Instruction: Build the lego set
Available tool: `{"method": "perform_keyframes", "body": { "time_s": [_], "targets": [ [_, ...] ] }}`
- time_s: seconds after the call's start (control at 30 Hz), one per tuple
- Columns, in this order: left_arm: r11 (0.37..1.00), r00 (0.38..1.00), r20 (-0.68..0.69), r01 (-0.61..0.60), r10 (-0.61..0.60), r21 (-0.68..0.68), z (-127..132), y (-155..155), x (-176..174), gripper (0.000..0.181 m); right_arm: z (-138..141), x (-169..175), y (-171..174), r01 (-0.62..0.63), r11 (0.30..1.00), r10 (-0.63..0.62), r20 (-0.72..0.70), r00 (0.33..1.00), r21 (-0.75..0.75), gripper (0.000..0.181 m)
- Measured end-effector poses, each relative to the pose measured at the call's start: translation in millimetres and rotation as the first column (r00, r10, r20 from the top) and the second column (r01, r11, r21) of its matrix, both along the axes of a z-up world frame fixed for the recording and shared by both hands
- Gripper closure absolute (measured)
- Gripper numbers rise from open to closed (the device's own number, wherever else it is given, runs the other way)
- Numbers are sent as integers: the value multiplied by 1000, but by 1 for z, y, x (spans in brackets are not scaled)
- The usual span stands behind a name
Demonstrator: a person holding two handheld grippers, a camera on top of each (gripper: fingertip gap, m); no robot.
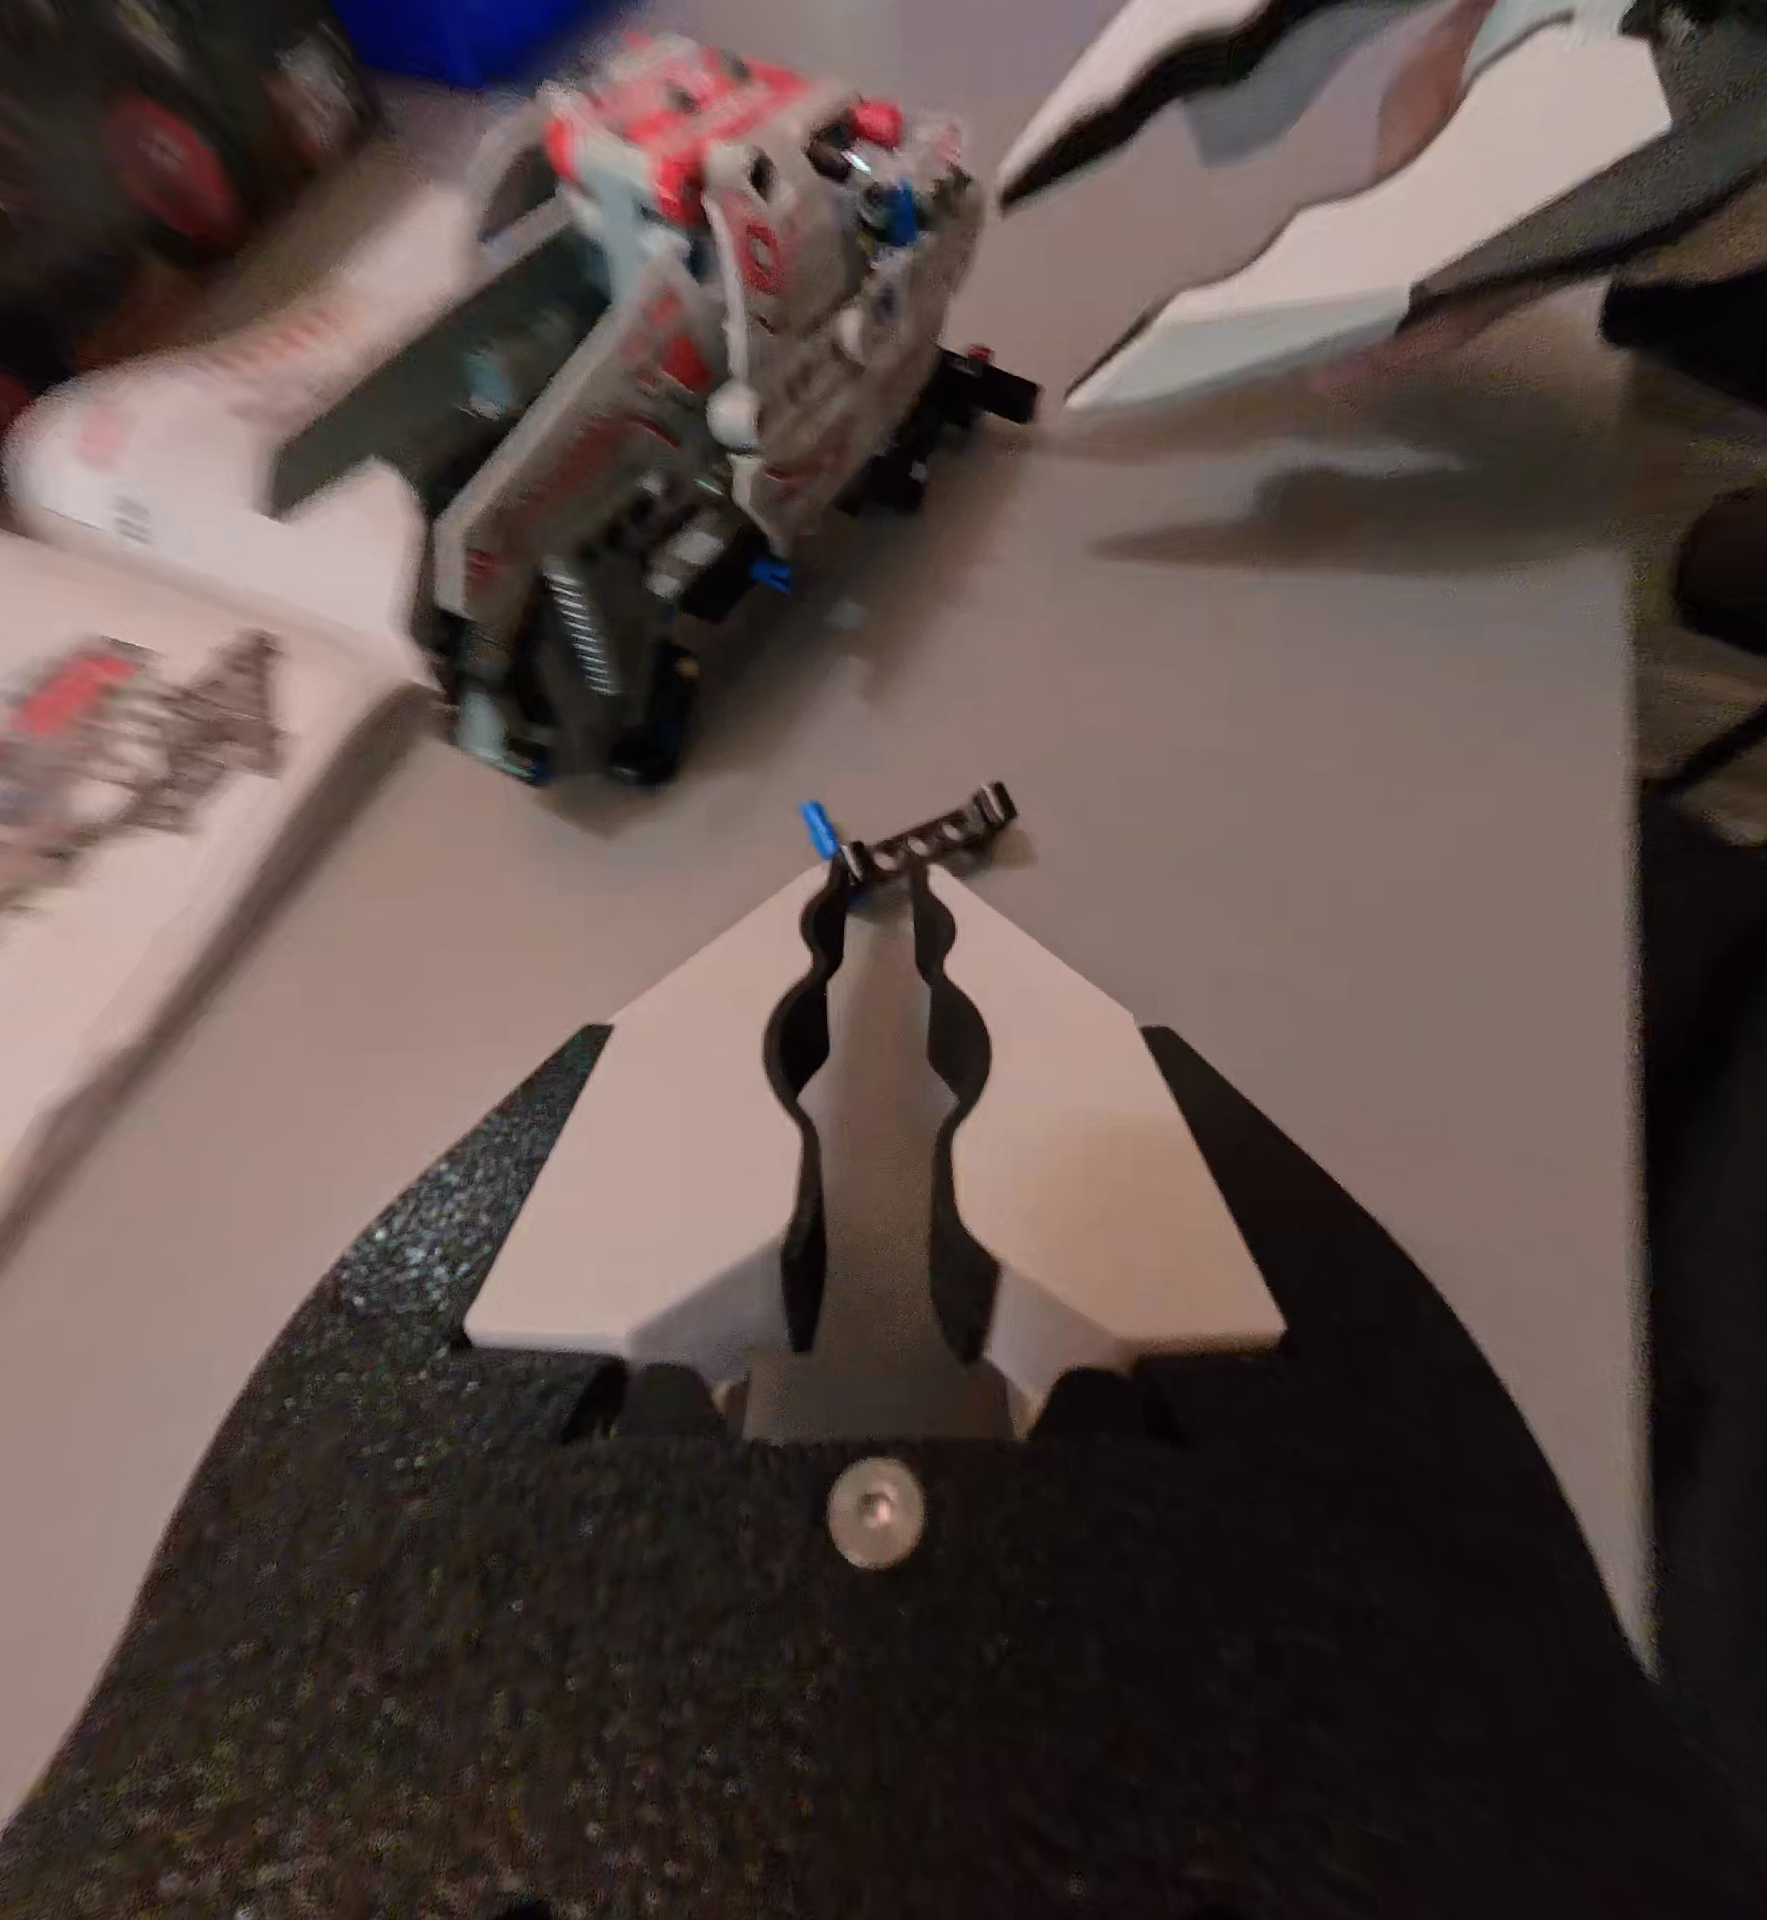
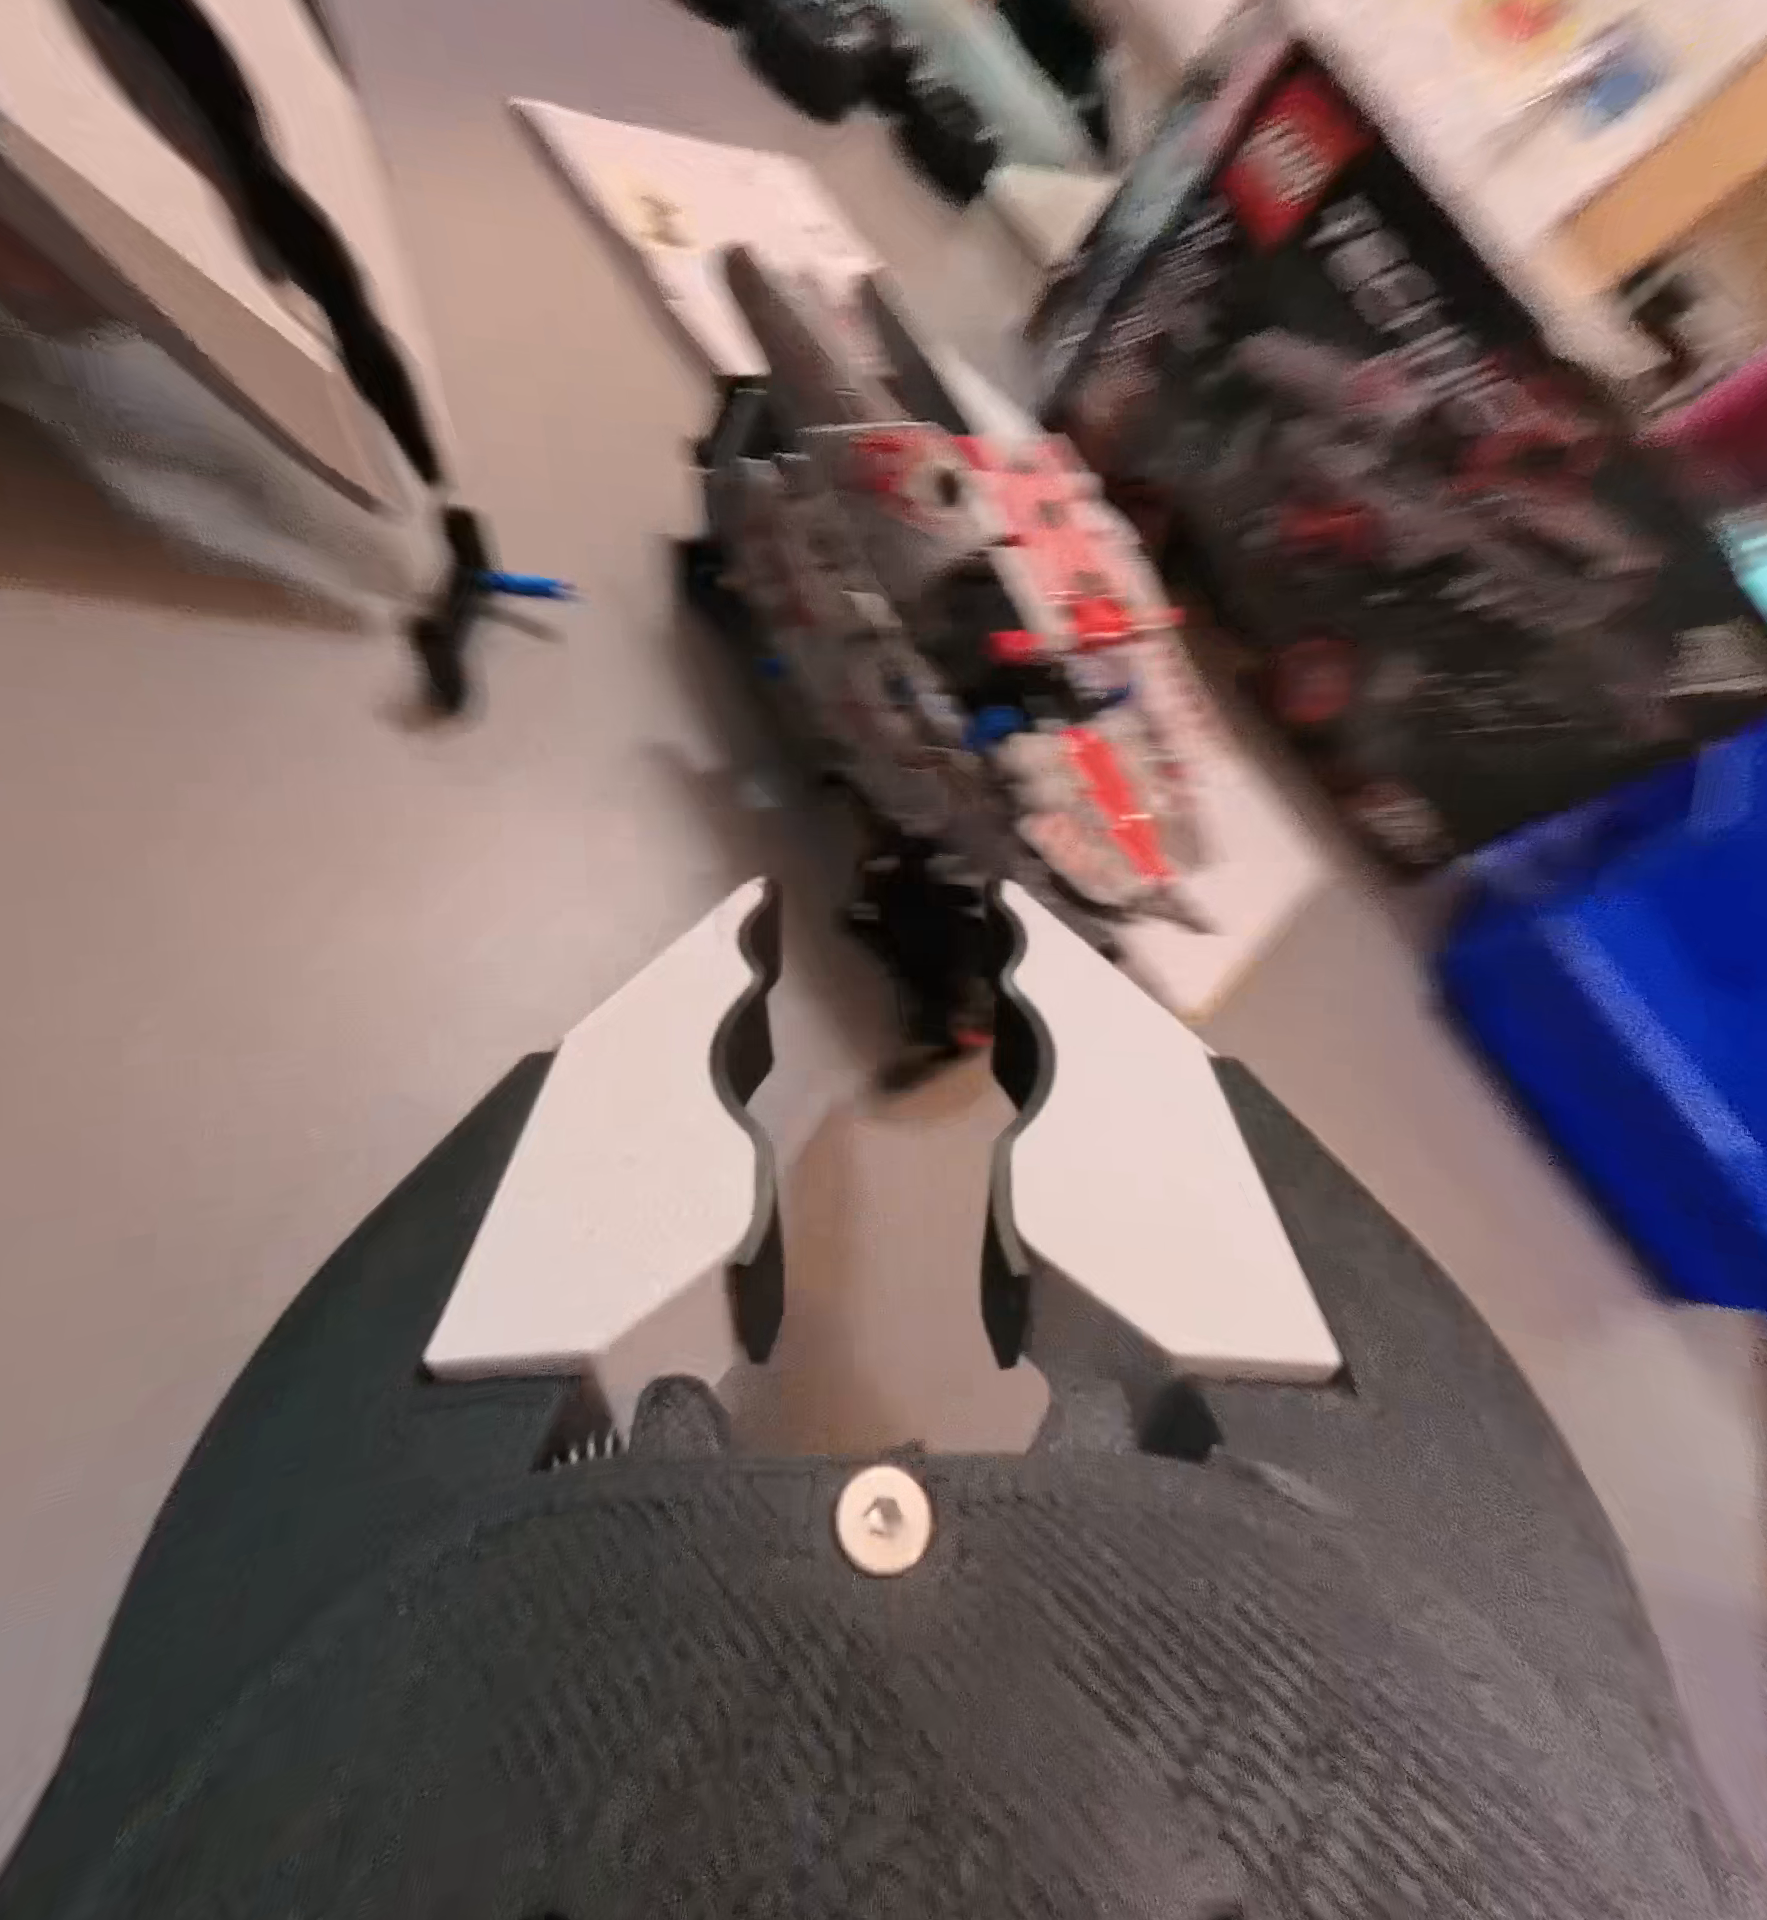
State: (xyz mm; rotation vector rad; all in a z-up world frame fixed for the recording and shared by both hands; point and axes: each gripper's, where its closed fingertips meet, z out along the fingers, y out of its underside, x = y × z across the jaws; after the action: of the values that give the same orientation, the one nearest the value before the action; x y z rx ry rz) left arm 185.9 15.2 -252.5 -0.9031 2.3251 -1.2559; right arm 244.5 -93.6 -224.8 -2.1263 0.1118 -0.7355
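Note:
My left gripper [image 1: 884, 873] is shut on a short black beam [image 1: 926, 836] with a blue pin [image 1: 817, 826] at its left end. It holds the beam crosswise at the fingertips, over the grey table. The white, red and black lego model [image 1: 692, 416] stands beyond it to the left. In the right wrist view my right gripper [image 2: 884, 914] is open, and the black near end of the model [image 2: 962, 644] lies just past its tips. The left gripper [image 2: 235, 260] with the beam [image 2: 448, 613] shows at upper left. Both views are blurred.
An open instruction booklet [image 1: 79, 831] lies left of the model. A dark lego box [image 2: 1378, 468] stands behind the model and a blue bin [image 2: 1668, 1018] to its right. The table edge [image 1: 1637, 1039] runs down the right of the left wrist view.

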Motion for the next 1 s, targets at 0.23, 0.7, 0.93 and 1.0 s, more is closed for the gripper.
{"method": "perform_keyframes", "body": {
  "time_s": [0.23, 0.7, 0.93, 1.0],
  "targets": [
    [978, 968, 249, -17, -36, 207, 9, 33, 21, 156, 15, 37, 11, -47, 988, 109, 457, 883, -145, 111],
    [982, 933, 360, -83, 17, 169, 17, 48, 33, 167, 3, 57, 47, -13, 912, 310, 665, 680, -411, 93],
    [965, 923, 384, -114, 15, 237, 12, 56, 36, 170, 7, 53, 54, -59, 920, 331, 687, 647, -387, 80],
    [965, 922, 387, -114, 14, 236, 12, 56, 36, 171, 6, 56, 56, -62, 914, 343, 680, 648, -402, 75]
  ]
}}
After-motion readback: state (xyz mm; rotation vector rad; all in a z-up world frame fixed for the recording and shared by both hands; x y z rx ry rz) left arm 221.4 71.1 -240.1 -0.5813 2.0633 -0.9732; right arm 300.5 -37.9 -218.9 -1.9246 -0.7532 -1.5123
